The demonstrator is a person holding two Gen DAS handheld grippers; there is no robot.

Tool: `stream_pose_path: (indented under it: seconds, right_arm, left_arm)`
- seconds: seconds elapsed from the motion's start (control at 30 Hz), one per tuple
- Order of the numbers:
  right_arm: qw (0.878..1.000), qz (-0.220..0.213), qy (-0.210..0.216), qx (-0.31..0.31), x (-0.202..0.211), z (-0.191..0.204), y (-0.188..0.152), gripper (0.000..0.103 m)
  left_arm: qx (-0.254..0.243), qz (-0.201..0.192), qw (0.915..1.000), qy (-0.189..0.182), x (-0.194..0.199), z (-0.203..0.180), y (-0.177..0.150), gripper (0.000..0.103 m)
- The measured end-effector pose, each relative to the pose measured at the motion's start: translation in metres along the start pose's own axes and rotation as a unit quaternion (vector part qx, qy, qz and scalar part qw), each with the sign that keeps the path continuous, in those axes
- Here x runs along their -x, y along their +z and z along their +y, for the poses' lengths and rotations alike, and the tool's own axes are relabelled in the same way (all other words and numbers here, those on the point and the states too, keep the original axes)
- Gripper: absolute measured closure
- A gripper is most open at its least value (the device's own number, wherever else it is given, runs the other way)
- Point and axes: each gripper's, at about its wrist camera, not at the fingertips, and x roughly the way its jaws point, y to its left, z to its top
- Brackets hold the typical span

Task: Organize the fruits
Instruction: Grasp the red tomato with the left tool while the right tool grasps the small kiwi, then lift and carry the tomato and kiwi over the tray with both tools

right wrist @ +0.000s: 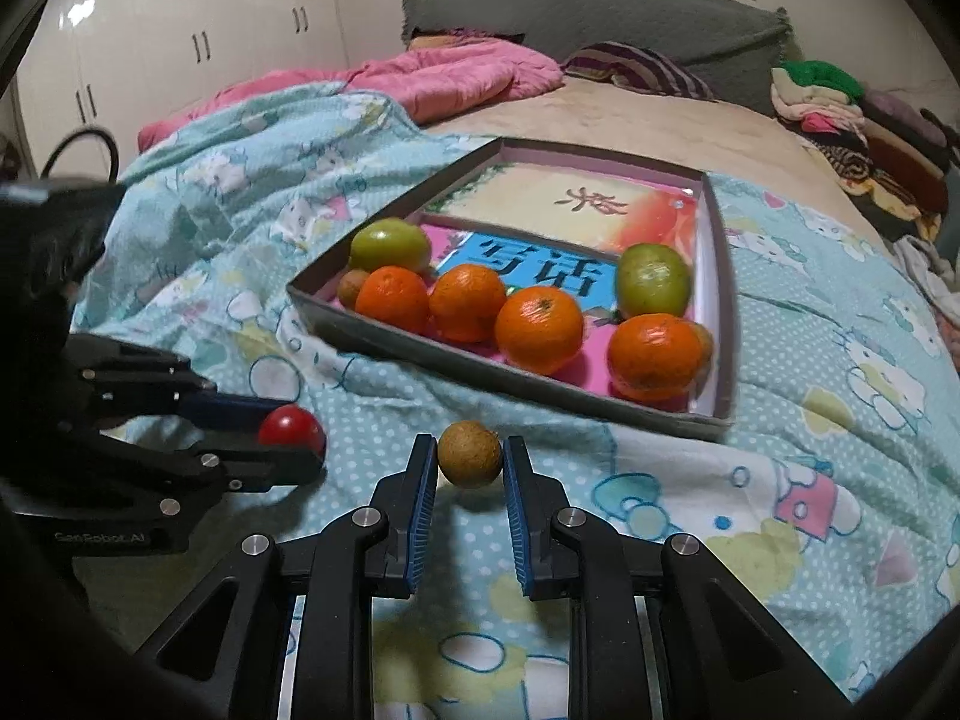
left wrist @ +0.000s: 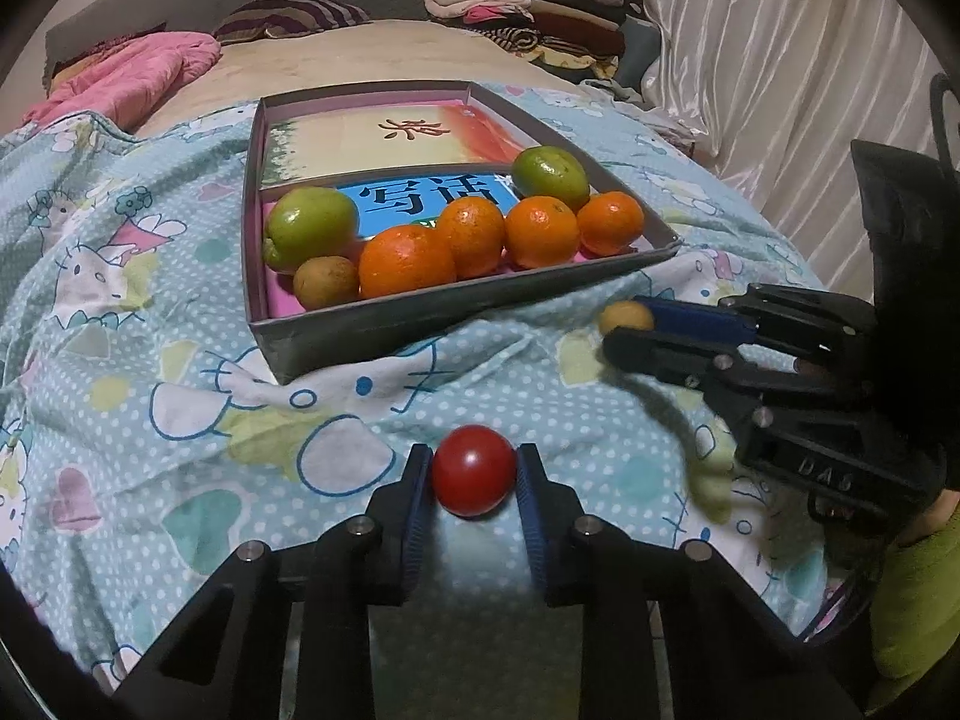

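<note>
My left gripper [left wrist: 474,468] is shut on a small red tomato [left wrist: 473,469] low over the patterned bedsheet [left wrist: 150,360]; the right wrist view shows that tomato [right wrist: 291,425] in the left gripper [right wrist: 300,432] at its left side. My right gripper [right wrist: 470,456] is shut on a small brown round fruit [right wrist: 469,453], which shows in the left wrist view as a yellowish ball [left wrist: 626,317] at the right gripper's [left wrist: 624,324] tips. Beyond both lies a shallow grey box [left wrist: 420,324] holding several oranges [left wrist: 407,267], two green fruits [left wrist: 309,227] and a brown fruit [left wrist: 326,282].
The box [right wrist: 510,384] rests on a bed covered by the blue cartoon sheet. A pink quilt [right wrist: 456,75] and a striped pillow [left wrist: 288,15] lie at the head. Folded clothes [left wrist: 528,6] are stacked at the far corner beside a white curtain [left wrist: 780,90]. White wardrobes [right wrist: 180,30] stand behind.
</note>
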Motion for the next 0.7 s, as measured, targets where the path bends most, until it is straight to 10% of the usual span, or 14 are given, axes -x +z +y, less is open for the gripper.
stream_pose_path:
  seconds: [0.7]
  right_arm:
    - [0.997,-0.061,-0.011,-0.042,0.044,-0.029,0.01,0.081]
  left_arm:
    - [0.051,-0.075,0.9958,0.012,0.06,0.037,0.024,0.075]
